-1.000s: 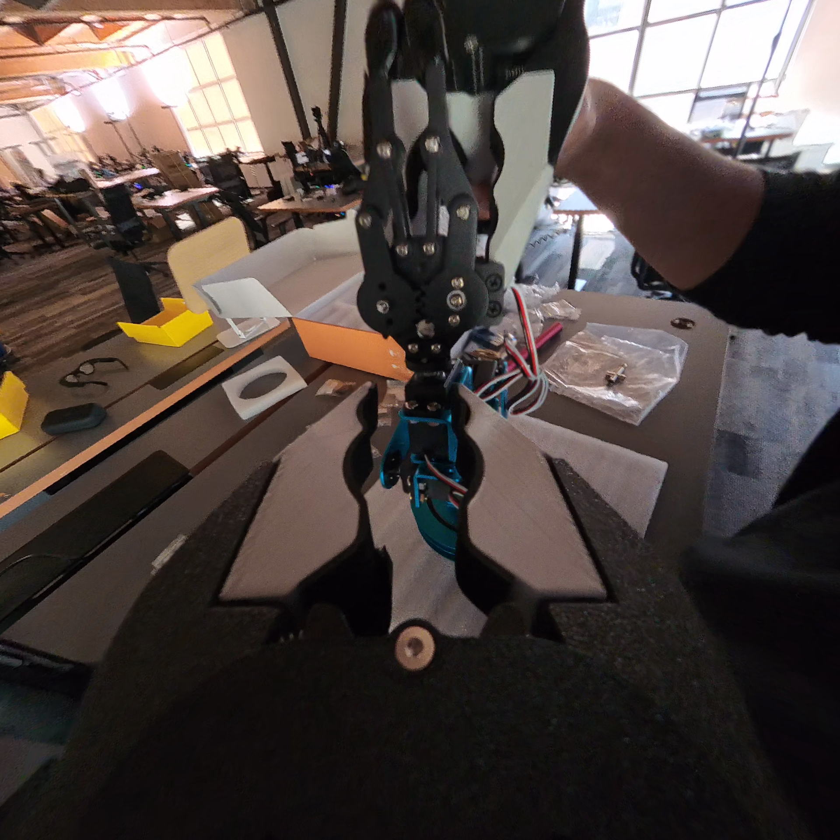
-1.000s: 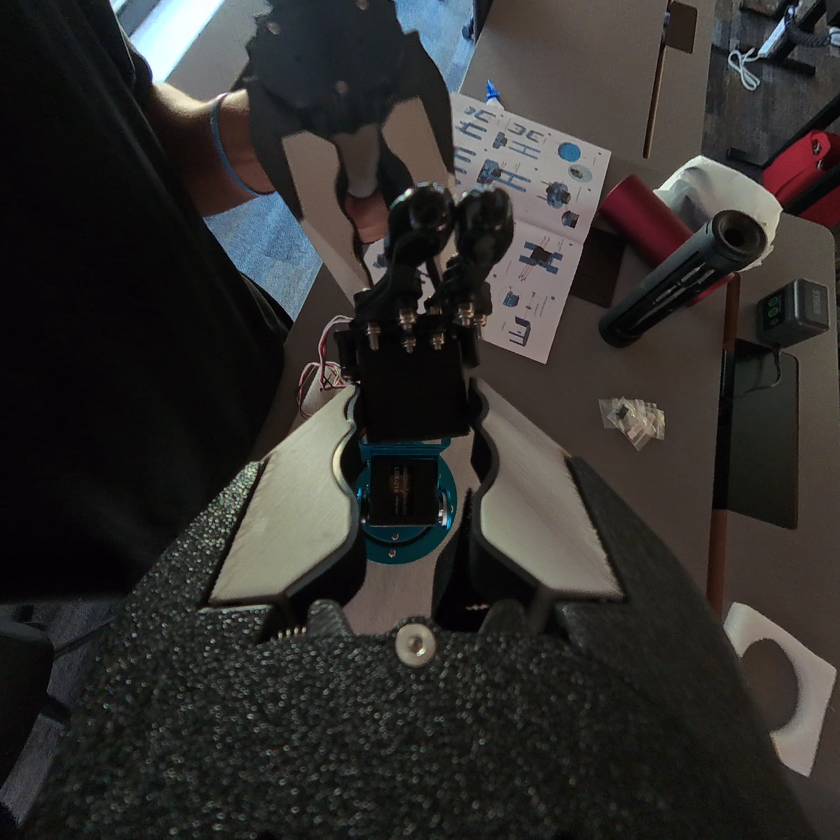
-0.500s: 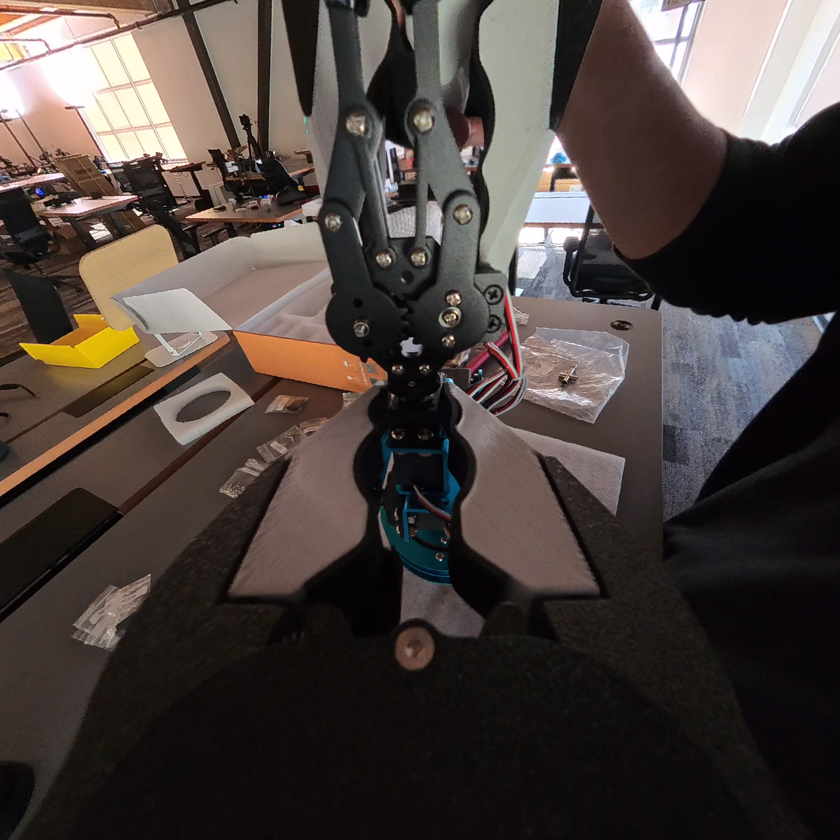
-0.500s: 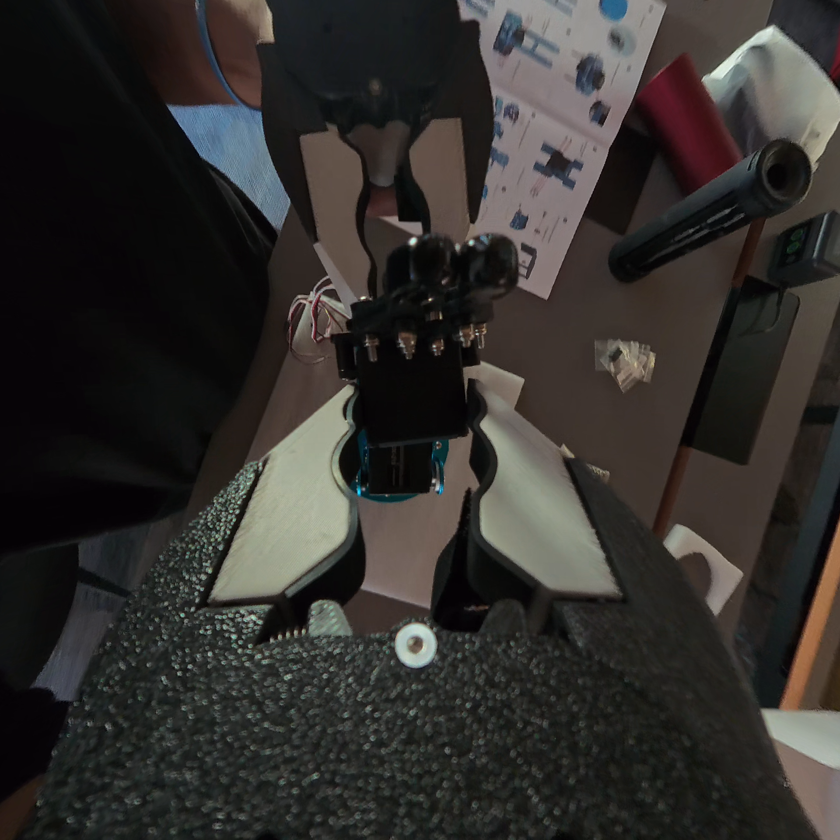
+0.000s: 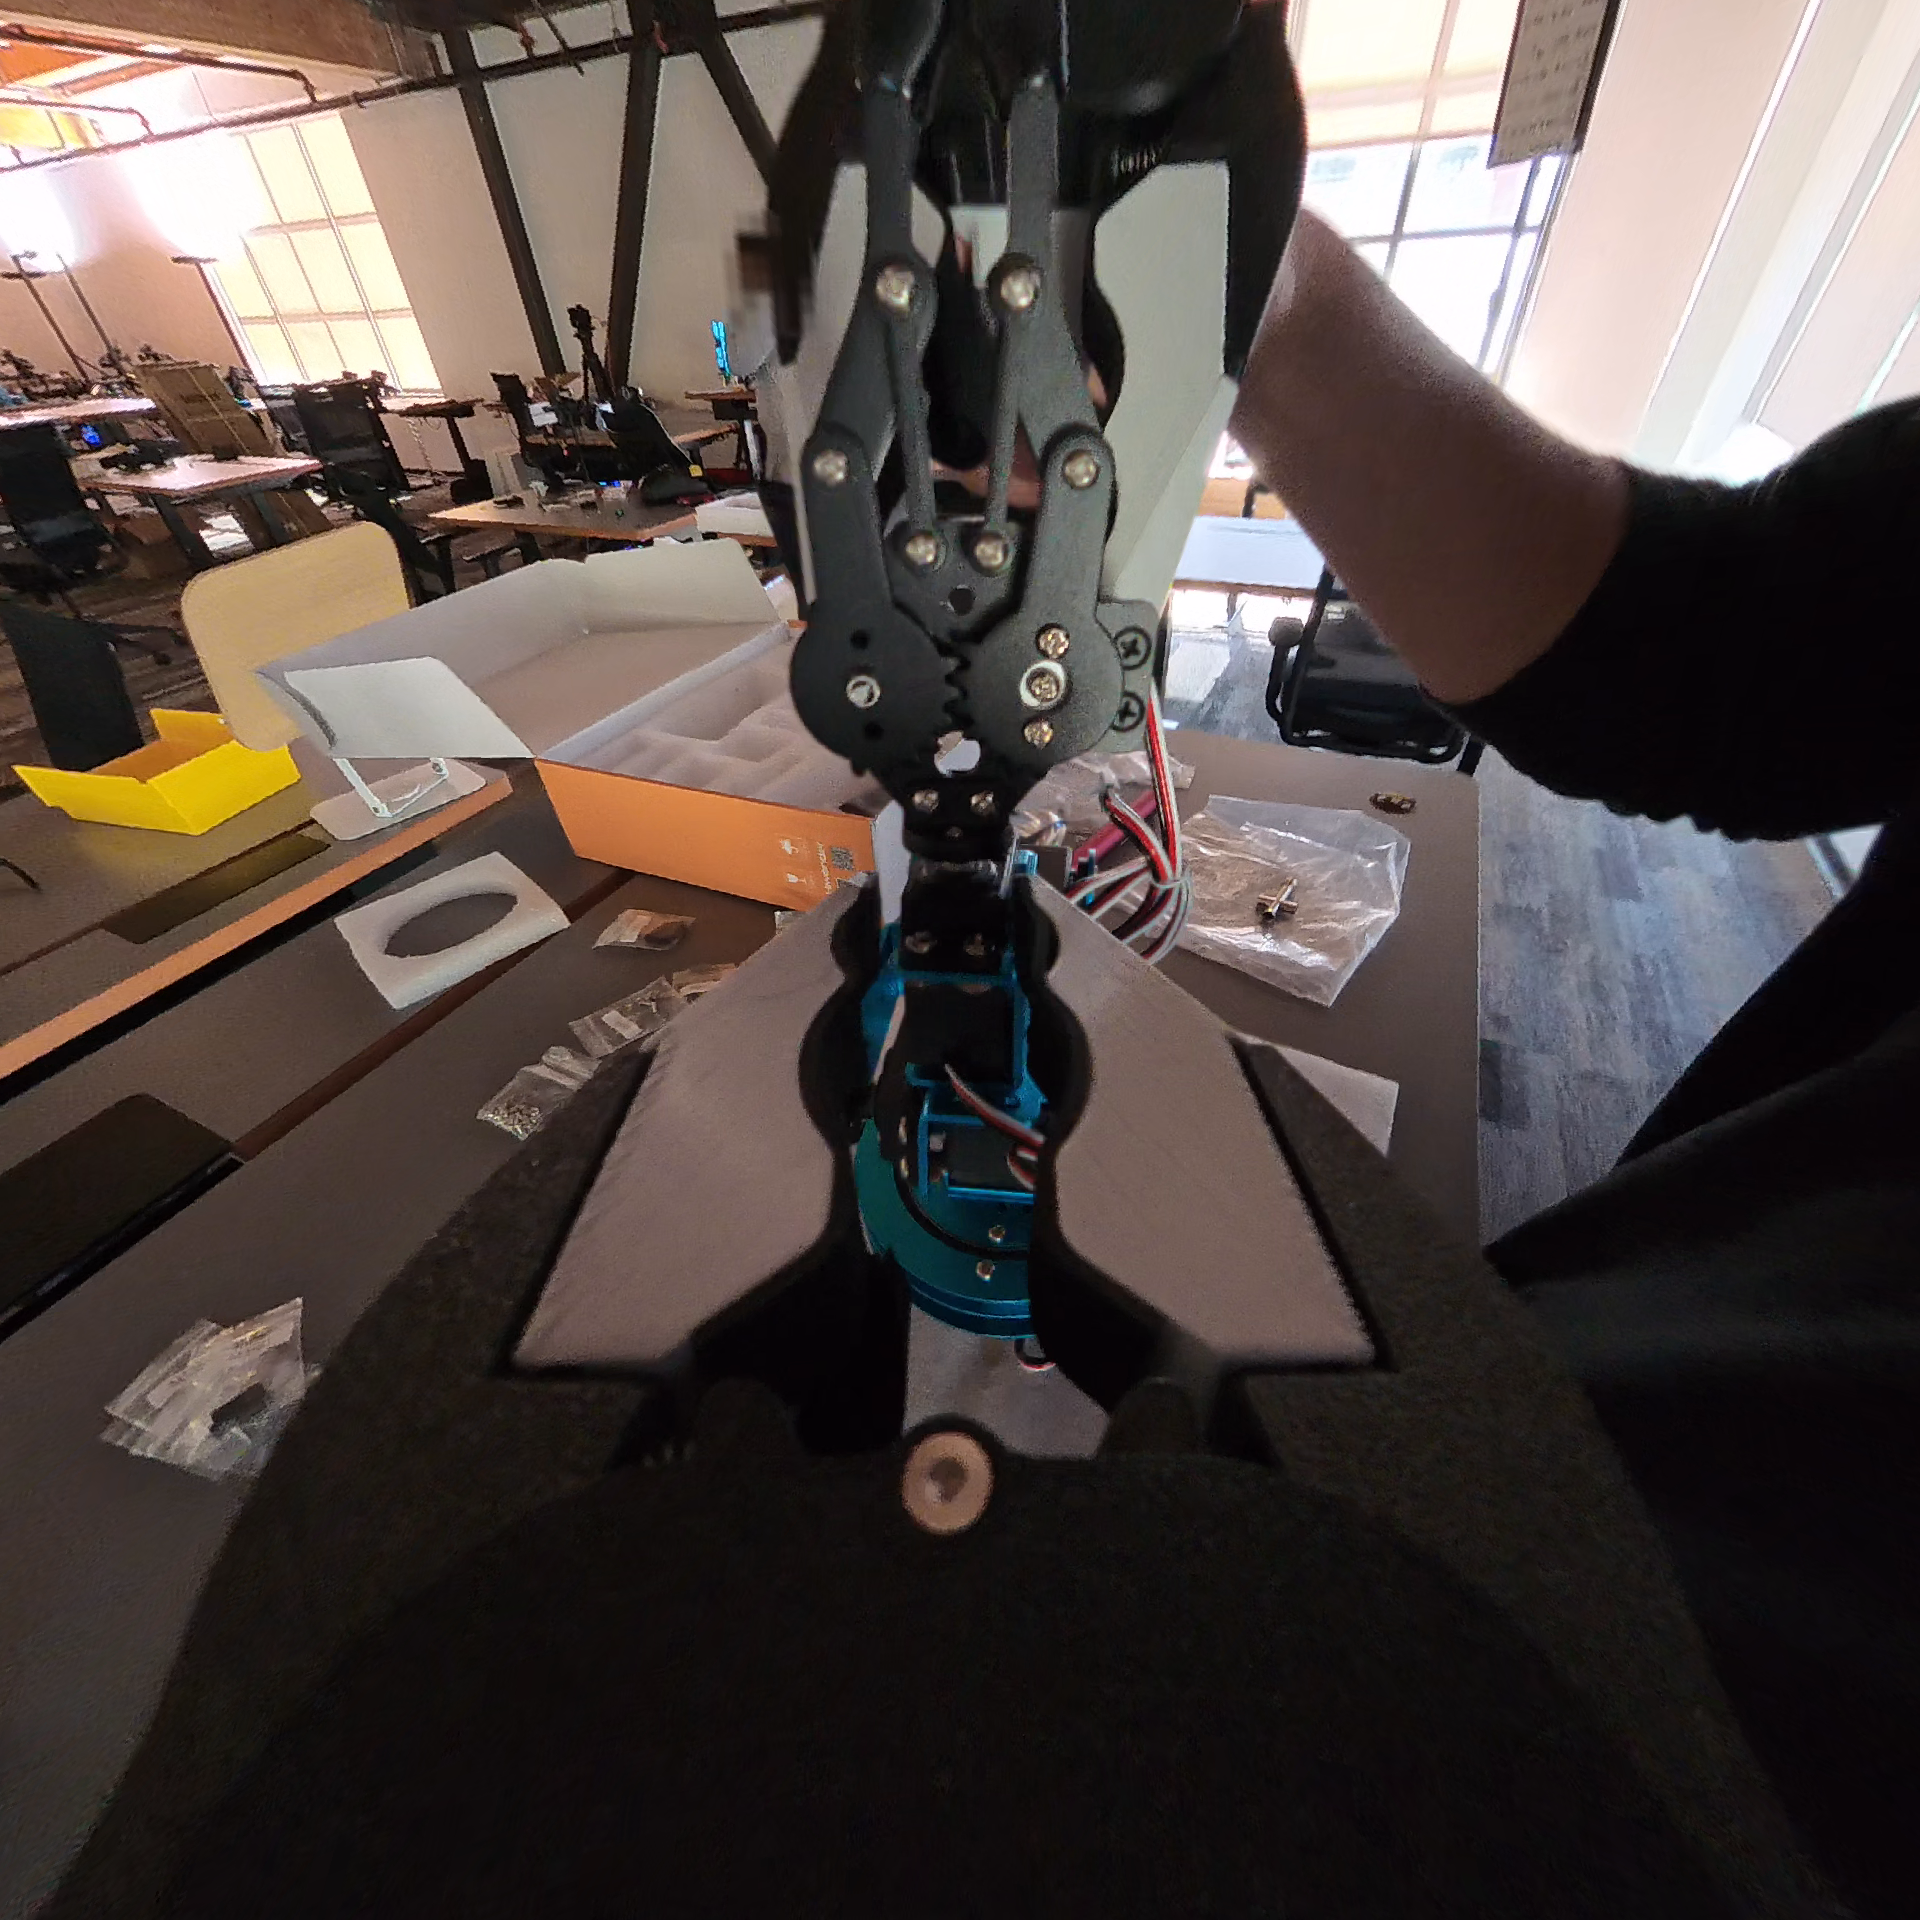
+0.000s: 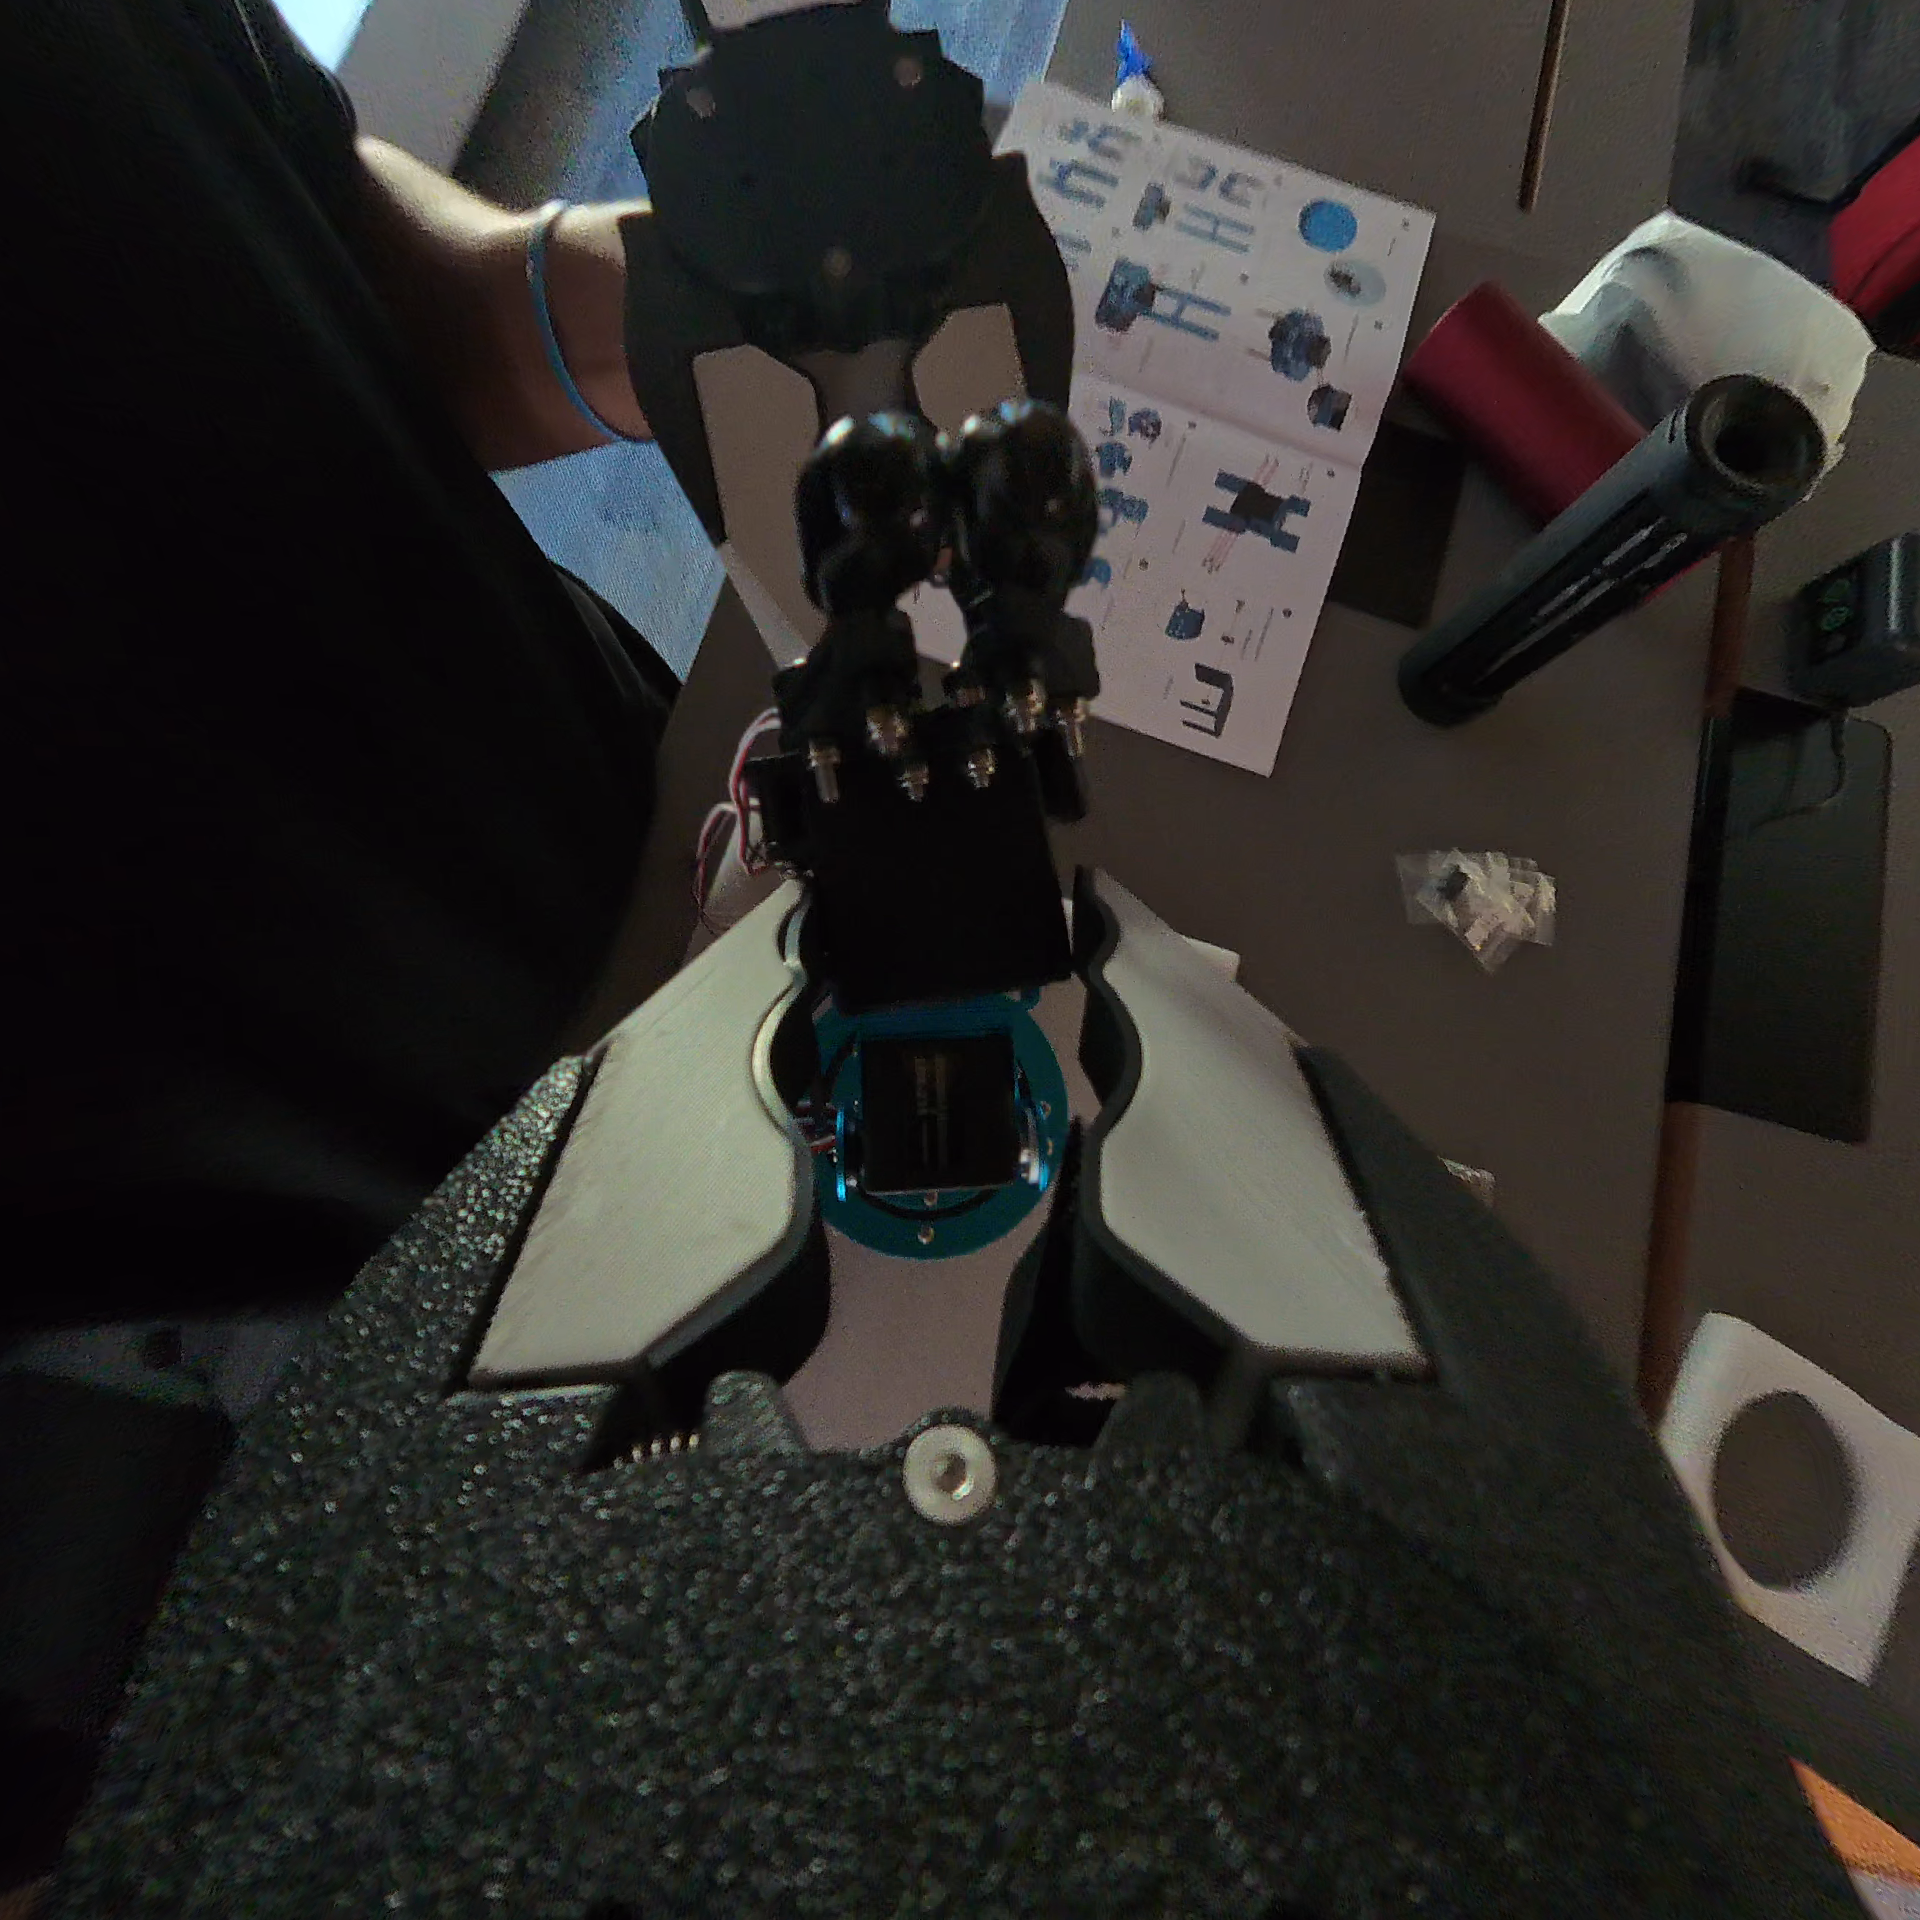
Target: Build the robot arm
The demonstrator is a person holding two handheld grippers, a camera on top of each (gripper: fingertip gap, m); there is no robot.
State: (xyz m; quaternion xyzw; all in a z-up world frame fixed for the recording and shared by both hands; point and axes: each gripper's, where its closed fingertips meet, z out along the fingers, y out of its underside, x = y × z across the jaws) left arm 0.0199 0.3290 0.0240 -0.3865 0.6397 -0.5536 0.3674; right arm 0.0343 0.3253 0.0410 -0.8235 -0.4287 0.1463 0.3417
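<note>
A small robot arm kit stands on the dark table. It has a blue round base, black servos, red-white-black wires and a black geared claw at the top. My left gripper is shut on its black and blue middle section, just above the base. My right gripper is shut on a black block of the same arm, with the blue base ring showing between its fingers. The right gripper's white fingers show behind the claw in the left wrist view. The left gripper's body shows beyond the claw in the right wrist view.
An open orange box with a white foam insert, a foam piece with an oval hole and bags of small parts lie behind. An instruction sheet, a black tube, a red cylinder and a person's forearm are close.
Both grippers keep their hold on the small robot arm. The arm and claw have come closer and higher in the left view; the right view has swung across the table.
</note>
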